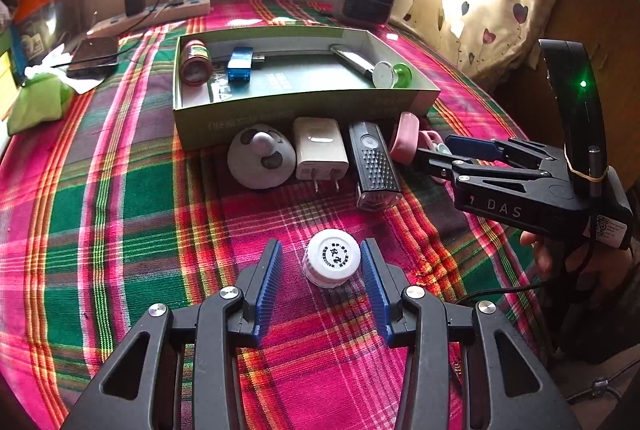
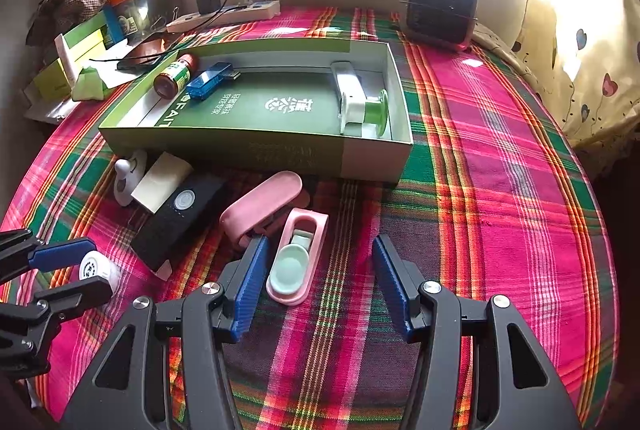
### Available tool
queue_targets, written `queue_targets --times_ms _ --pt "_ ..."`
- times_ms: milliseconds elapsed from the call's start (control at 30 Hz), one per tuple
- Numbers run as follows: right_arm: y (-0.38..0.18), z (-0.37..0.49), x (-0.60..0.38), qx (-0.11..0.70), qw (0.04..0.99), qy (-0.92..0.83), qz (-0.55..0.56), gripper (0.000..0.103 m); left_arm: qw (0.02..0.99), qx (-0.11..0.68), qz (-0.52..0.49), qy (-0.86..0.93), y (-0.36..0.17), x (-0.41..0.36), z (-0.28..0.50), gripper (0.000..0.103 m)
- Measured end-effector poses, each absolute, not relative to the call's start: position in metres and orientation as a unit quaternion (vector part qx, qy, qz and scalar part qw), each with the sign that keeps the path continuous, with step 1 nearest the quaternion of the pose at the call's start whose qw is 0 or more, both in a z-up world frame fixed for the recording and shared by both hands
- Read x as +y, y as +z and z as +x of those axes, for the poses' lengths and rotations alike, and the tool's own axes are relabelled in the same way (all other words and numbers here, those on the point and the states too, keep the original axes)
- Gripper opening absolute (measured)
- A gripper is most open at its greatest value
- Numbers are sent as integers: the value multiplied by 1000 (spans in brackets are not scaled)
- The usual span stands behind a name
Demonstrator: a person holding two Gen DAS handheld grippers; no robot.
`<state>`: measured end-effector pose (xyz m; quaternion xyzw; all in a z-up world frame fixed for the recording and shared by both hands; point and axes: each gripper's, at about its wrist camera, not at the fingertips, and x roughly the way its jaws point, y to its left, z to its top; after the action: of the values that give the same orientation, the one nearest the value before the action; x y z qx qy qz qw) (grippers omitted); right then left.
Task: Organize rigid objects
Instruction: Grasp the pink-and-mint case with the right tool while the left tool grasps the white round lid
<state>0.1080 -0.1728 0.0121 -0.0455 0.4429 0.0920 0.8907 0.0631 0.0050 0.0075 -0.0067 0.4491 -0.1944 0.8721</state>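
- The left gripper (image 1: pixel 322 262) is open, with one blue pad on each side of a small white bottle (image 1: pixel 331 258). The bottle stands on the plaid cloth (image 1: pixel 140 209) and the pads do not seem to touch it yet.
- The right gripper (image 2: pixel 320 280) is also open. A pink case (image 2: pixel 298 254) lies between its fingers, close to the left pad, and the second pink piece (image 2: pixel 260 205) is just ahead and to the left.
- Ahead of both grippers is the green box (image 1: pixel 304 109). Inside it already lie a red-capped bottle (image 1: pixel 195 63), a blue stick (image 1: pixel 241 63), a silver bar (image 1: pixel 352 59) and a green and white round thing (image 1: pixel 394 73). I judge these four as already sorted.
- Outside, between the left gripper and the near wall of the box, wait a round white toy (image 1: pixel 260 161), a white charger (image 1: pixel 320 149) and a black light (image 1: pixel 374 161), side by side.
- So, by my judgement, the task is somewhat less than half done: four things in, about six left on the cloth, counting the two pink pieces apart.
- The step in hand seems to be closing on the white bottle, and perhaps on the pink case with the other gripper.
- The box has free floor in its middle, so room is not a problem.
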Motion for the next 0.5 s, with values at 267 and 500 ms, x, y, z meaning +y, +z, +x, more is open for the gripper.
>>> queue_targets --times_ms 267,500 --pt "12 109 -178 443 892 83 -41 54 874 447 -11 -187 7 6 64 39" --pt "13 107 -179 441 893 84 -39 47 875 447 -12 -185 7 6 64 37"
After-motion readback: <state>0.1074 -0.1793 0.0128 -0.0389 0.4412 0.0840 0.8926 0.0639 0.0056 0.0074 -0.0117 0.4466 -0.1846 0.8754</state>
